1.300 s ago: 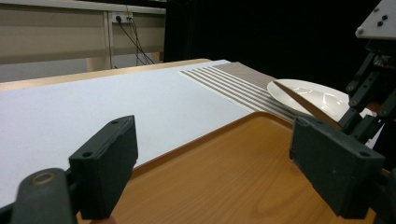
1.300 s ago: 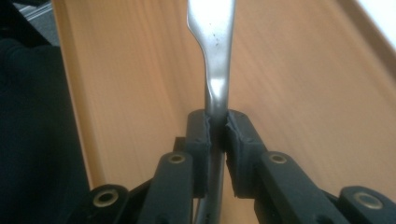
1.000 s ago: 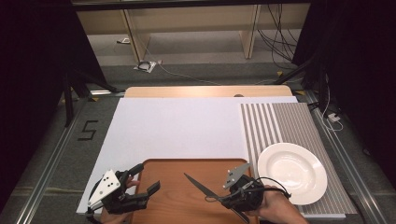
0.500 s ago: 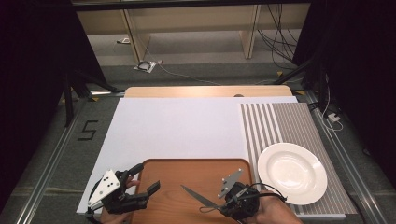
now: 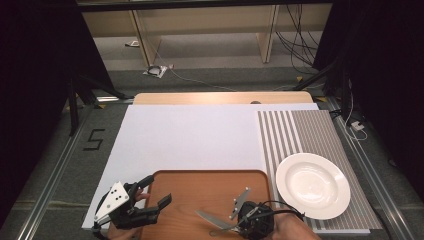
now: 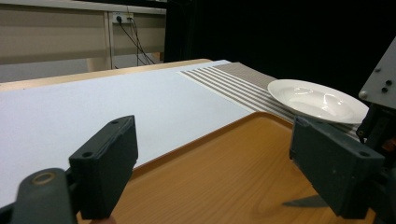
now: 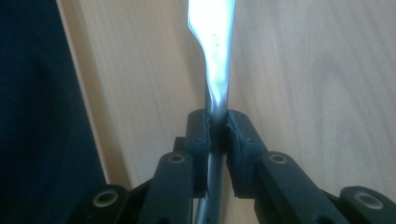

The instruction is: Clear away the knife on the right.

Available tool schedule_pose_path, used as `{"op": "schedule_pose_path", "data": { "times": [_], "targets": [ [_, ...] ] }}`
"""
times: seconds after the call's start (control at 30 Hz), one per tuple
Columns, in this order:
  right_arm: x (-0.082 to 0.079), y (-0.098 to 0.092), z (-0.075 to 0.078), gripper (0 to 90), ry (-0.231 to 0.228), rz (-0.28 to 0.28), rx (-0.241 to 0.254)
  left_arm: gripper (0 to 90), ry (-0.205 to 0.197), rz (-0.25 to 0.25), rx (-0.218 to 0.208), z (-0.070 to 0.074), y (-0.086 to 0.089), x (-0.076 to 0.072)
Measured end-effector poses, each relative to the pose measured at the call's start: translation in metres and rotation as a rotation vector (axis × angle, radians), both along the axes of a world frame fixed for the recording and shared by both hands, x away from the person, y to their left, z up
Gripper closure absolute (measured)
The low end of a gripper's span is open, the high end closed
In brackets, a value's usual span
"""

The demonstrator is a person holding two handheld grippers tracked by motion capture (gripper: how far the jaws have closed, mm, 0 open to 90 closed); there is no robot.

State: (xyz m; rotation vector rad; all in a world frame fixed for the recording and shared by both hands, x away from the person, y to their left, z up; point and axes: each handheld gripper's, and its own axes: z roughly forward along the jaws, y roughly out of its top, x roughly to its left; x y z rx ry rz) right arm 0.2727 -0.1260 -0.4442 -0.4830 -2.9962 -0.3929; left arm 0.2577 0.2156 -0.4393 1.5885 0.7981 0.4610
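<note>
Lowered since before, right tool (image 7: 215, 128) clamps slim shiny metal knife (image 7: 214, 56).

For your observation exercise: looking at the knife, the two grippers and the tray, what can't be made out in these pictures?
- Knife: in the right gripper view the tip is cut off by the top edge and glare blurs the blade.
- Right gripper: in the high view the bottom edge cuts off its body.
- Tray: near rim cut off below.
- Left gripper: jaws apart, nothing between.

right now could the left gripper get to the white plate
Probably not directly: the left gripper, fingers open, sits at the tray's left edge, and the right gripper holding the knife lies between it and the plate.
</note>
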Motion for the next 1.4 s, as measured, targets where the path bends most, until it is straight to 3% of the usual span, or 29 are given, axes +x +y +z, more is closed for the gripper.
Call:
{"op": "schedule_pose_path", "data": {
  "times": [0.33, 0.47, 0.57, 0.7, 0.8, 0.9, 1.07, 1.2, 1.4],
  "targets": [
    [-0.002, 0.004, -0.009, 79.4, -0.001, 0.006, -0.053, 15.4, 0.0, 0.001, -0.003, 0.0, 0.0, 0.0],
    [-0.002, 0.004, -0.007, 68.9, 0.005, -0.01, -0.063, 15.4, 0.0, -0.001, -0.003, 0.0, 0.0, 0.0],
    [-0.002, 0.0, 0.0, 65.0, -0.024, -0.007, -0.014, 15.4, 0.001, -0.002, -0.003, 0.0, 0.0, 0.0],
    [-0.005, 0.001, 0.01, 60.1, -0.114, -0.003, 0.091, 15.4, 0.0, -0.002, 0.0, 0.0, 0.0, 0.0],
    [-0.01, 0.002, 0.017, 71.1, -0.181, 0.004, 0.172, 15.5, 0.001, -0.002, 0.001, 0.0, 0.0, 0.0],
    [-0.012, 0.001, 0.018, 80.3, -0.229, 0.009, 0.211, 15.5, 0.002, -0.002, 0.001, 0.0, 0.0, 0.0],
    [-0.017, 0.006, 0.008, 89.4, -0.199, 0.061, 0.199, 15.4, 0.001, -0.005, -0.001, 0.0, -0.001, 0.0],
    [-0.02, 0.01, 0.001, 90.0, -0.177, 0.099, 0.17, 15.4, 0.002, -0.005, -0.002, 0.0, 0.0, 0.0],
    [-0.021, 0.012, -0.006, 90.0, -0.145, 0.111, 0.143, 15.4, 0.001, -0.006, 0.0, 0.0, -0.001, 0.0]
  ]
}}
